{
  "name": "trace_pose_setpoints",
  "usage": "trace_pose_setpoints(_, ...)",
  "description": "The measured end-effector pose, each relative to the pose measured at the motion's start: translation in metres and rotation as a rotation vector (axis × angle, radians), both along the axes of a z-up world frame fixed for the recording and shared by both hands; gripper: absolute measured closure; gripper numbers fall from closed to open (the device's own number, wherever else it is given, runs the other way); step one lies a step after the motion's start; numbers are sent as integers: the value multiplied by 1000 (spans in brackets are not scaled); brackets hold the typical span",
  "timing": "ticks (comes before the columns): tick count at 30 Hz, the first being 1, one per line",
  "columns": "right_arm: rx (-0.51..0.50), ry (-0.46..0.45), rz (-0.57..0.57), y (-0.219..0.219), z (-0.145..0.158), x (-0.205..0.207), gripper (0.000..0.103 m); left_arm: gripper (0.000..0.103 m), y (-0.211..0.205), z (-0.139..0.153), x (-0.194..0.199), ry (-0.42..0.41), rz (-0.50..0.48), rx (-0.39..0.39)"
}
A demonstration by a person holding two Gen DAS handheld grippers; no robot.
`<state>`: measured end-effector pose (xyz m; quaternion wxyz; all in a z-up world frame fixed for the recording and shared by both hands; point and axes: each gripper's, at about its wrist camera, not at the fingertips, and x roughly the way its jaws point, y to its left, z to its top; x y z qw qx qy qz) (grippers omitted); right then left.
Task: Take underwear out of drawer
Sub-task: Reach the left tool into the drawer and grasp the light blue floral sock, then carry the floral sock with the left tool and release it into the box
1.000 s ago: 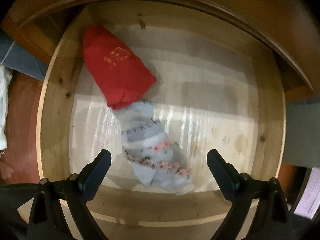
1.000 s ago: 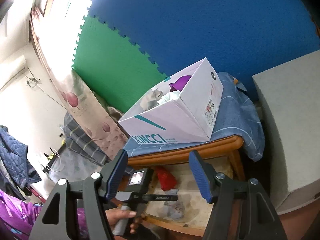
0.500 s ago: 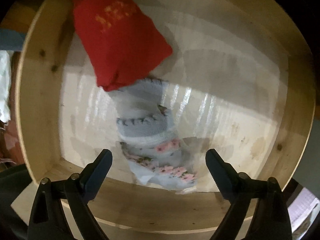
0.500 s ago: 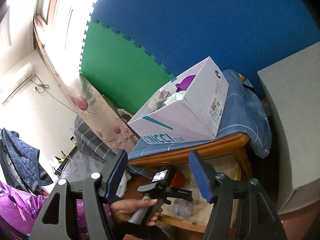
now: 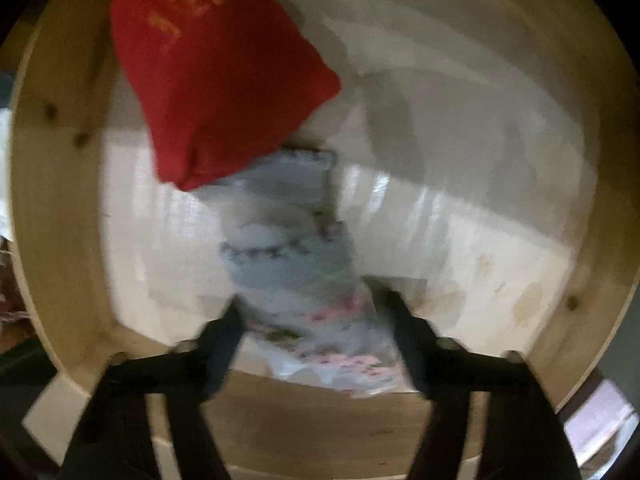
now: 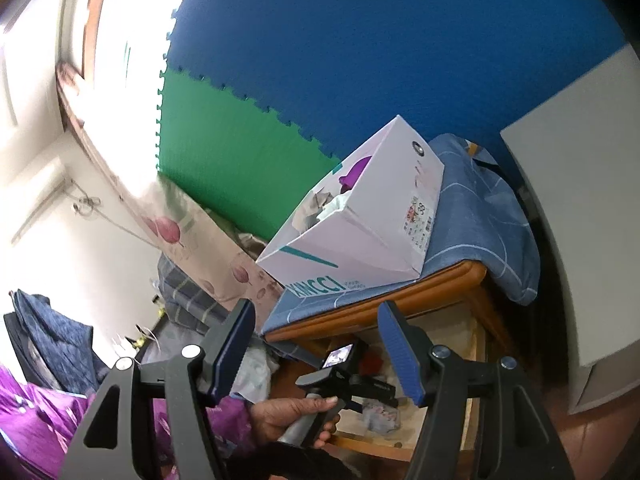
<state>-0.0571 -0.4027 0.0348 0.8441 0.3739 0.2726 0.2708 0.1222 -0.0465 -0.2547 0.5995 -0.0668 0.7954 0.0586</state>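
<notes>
- Left wrist view: your left gripper (image 5: 314, 312) points down into the open wooden drawer (image 5: 60, 208), which fills nearly the whole frame.
- The pale blue floral underwear (image 5: 296, 280) lies on the drawer's white liner, low and centre in the frame, reaching to the front wall.
- The left gripper's jaws have just been closing and now stand about half open, one finger at each side of the underwear's lower end. The frame is blurred; you cannot tell whether the pads press on the cloth.
- A folded red garment (image 5: 212, 68) with yellow lettering lies in the upper left of the frame. Its lower corner overlaps the top end of the underwear.
- Right wrist view: your right gripper (image 6: 318, 344) sits at the bottom centre of the frame, aimed across the room. Its blue-padded jaws stand roughly half open with nothing between them.
- Between those jaws, lower in the frame, your left hand (image 6: 292, 412) grips the handle of the left gripper over the drawer. The underwear shows as a pale patch just right of the hand.
- The wooden cabinet (image 6: 372, 312) that carries the drawer has a blue cloth (image 6: 480, 220) draped over its top. A white cardboard box (image 6: 360, 236) stands on that cloth, centre frame, with fabric items inside.
- A purple sleeve (image 6: 36, 420) occupies the lower left corner.
</notes>
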Motion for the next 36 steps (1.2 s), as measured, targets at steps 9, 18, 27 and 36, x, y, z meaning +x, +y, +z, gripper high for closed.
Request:
trace_pose_setpoints(9,66,40,-62,-18,-10,1,37,88,-8,31,-17,-168,-95,-76)
trace_pose_setpoints(18,-76,72,-75,-2,-8,6,37,88,-32,63,-64,-291,-147,-222)
trace_pose_setpoints(27,-287,99,-55,29,-5,11,37,88,6,139,-114,-518,-191,-266)
trace_pose_setpoints(36,-580,96,38,87,-7,17,37,87,50,188,-133,-698,-190,-304)
